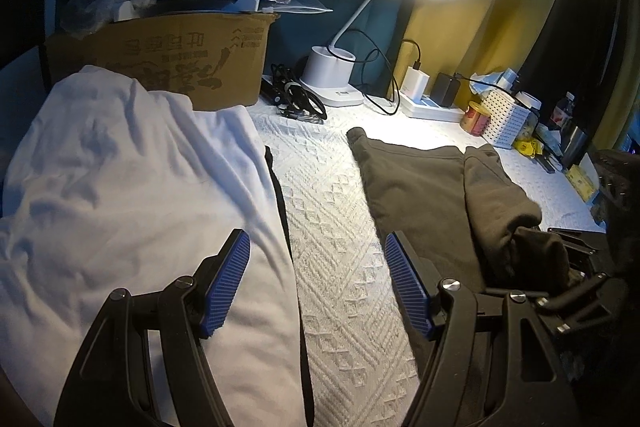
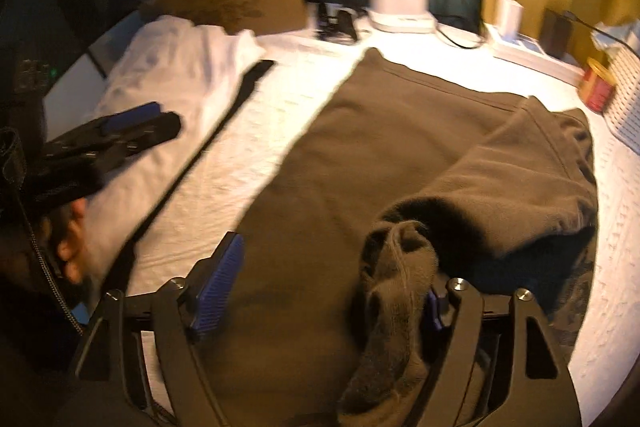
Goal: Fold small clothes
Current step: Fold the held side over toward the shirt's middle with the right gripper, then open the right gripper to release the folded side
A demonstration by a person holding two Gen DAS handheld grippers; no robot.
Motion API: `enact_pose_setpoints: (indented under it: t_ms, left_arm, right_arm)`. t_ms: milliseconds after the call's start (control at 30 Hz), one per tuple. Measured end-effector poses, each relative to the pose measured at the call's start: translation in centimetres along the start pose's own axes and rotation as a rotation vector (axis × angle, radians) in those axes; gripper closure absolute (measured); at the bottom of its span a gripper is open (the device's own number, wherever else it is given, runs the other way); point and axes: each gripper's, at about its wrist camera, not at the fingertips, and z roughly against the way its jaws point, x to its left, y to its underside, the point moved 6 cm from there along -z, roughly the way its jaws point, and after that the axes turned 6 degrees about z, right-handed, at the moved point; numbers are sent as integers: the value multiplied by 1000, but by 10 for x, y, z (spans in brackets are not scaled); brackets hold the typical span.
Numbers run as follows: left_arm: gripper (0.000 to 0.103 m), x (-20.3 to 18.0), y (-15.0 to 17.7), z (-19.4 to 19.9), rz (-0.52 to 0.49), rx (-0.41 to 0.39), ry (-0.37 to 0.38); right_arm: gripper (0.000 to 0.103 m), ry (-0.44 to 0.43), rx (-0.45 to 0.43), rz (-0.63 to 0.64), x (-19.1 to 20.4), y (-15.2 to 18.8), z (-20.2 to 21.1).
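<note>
Both tools spread: the right tool (image 2: 320, 291) has the dark garment's (image 2: 380, 147) cuff (image 2: 396, 267) draped on one finger, likely to snag and undo the fold.

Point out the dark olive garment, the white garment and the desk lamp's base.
dark olive garment (image 2: 360, 147): right wrist view, on its flat middle panel.
white garment (image 1: 132, 187): left wrist view, on its rumpled middle.
desk lamp's base (image 1: 332, 75): left wrist view, on the white cylinder's front.
</note>
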Motion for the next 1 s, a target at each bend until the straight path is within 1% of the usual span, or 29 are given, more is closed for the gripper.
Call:
enact_pose_setpoints:
  t_ms: [167, 300, 433, 633, 800, 1000]
  left_arm:
    - [33, -2, -1, 6, 4, -6, -16]
    - [33, -13, -4, 10, -13, -16, -21]
    - [33, -36, -9, 10, -55, -18, -3]
    - [33, -81, -19, 5, -137, -19, 22]
    - [33, -114, -22, -4, -189, -8, 39]
    - [33, -151, -17, -19, -246, 29, 53]
  right_arm:
    - [24, -73, -33, 37, 23, -2, 26]
    - [24, -60, -76, 59, 23, 2, 50]
    - [24, -43, -112, 51, 7, 10, 73]
    - [24, -48, -181, 28, -16, 18, 105]
    - [24, -11, -200, -27, -52, 26, 115]
    - [24, 20, -219, -89, -93, 41, 123]
